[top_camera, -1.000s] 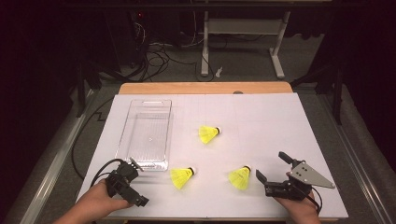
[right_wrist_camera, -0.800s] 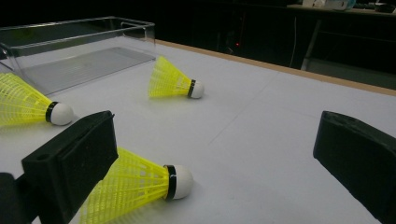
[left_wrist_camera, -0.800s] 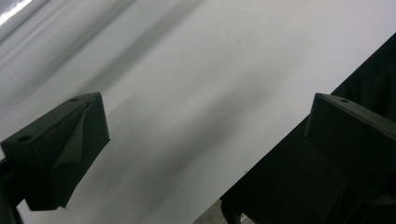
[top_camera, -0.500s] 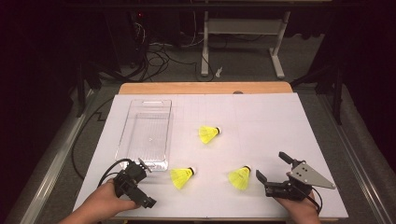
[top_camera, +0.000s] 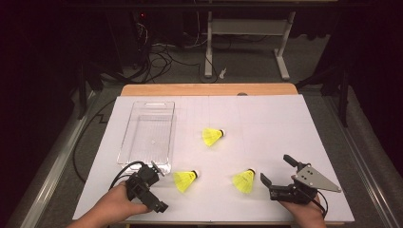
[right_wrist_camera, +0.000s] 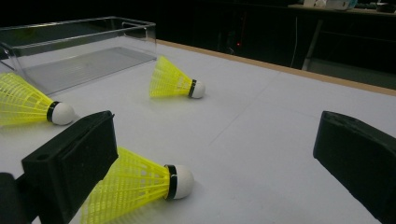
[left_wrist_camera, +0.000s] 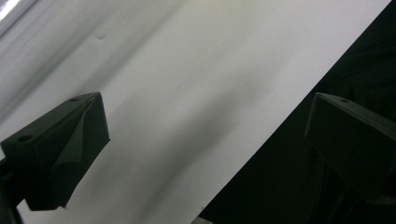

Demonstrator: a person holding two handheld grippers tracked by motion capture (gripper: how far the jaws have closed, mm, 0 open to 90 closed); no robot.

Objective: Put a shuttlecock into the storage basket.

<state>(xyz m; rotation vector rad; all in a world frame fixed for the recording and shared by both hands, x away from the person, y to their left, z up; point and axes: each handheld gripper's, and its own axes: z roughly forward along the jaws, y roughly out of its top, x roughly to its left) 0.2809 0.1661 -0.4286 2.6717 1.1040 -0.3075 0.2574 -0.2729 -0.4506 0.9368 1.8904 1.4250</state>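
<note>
yellow shuttlecock [top_camera: 244, 181], white cork tip, lying sideways

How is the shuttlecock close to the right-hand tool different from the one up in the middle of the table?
The near shuttlecock lies just ahead of the open right gripper, partly behind a jaw in the right gripper view. The far shuttlecock lies alone, mid-table, level with the clear tray. Both are yellow with white corks, lying on their sides.

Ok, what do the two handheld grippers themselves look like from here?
Both are black. The left gripper is a blocky black body with a black cable looping out behind it; its tongs are wedge-shaped black blocks with small holes. The right gripper carries a grey three-cornered plate on top with dark screw dots, and its tongs are chunky matte black blocks. No sleeves show on the forearms.
</note>
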